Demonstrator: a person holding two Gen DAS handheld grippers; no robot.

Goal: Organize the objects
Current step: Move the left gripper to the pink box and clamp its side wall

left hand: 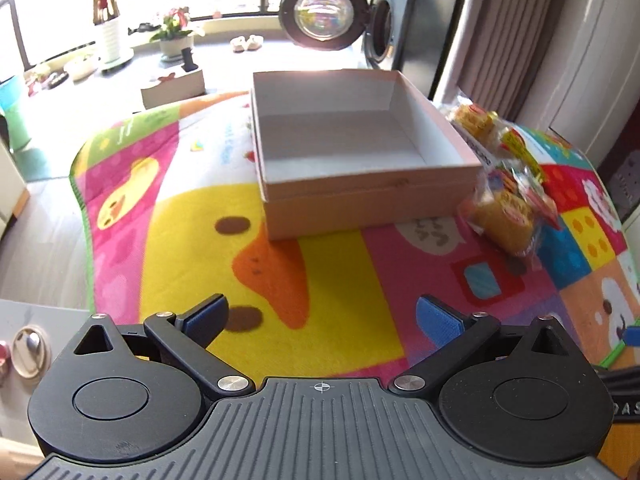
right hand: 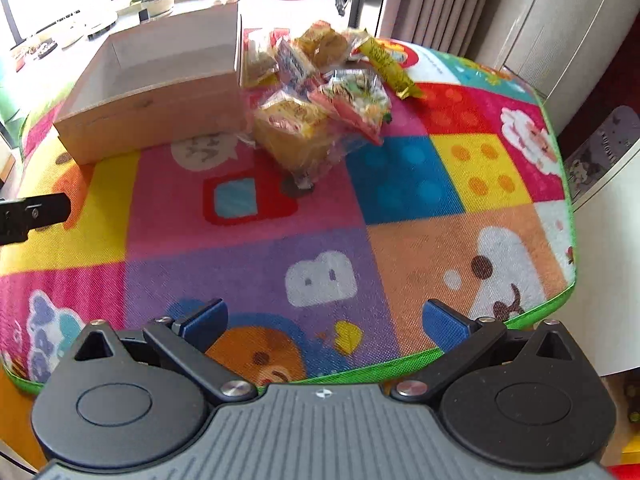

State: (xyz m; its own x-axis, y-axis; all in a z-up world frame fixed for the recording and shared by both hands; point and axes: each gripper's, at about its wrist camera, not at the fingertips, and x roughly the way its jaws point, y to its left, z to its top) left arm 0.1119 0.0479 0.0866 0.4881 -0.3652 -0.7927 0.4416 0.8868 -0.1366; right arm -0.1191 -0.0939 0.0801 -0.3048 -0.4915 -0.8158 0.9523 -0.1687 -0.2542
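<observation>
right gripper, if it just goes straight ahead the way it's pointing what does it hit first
Probably the pile of snack packets beside the cardboard box. The open right gripper has only bare play mat before it, though depth is hard to judge.

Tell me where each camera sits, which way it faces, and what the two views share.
Left wrist: sits on the left hand-held gripper, looking forward over the mat at the empty pink box; its own open blue-padded fingers show.
Right wrist: sits on the right hand-held gripper, looking forward at the snack packets; its own open fingers show, with the left hand-held gripper's tip at the left edge.
Shared: box, snack packets beside it, colourful mat, washing machine door.
</observation>
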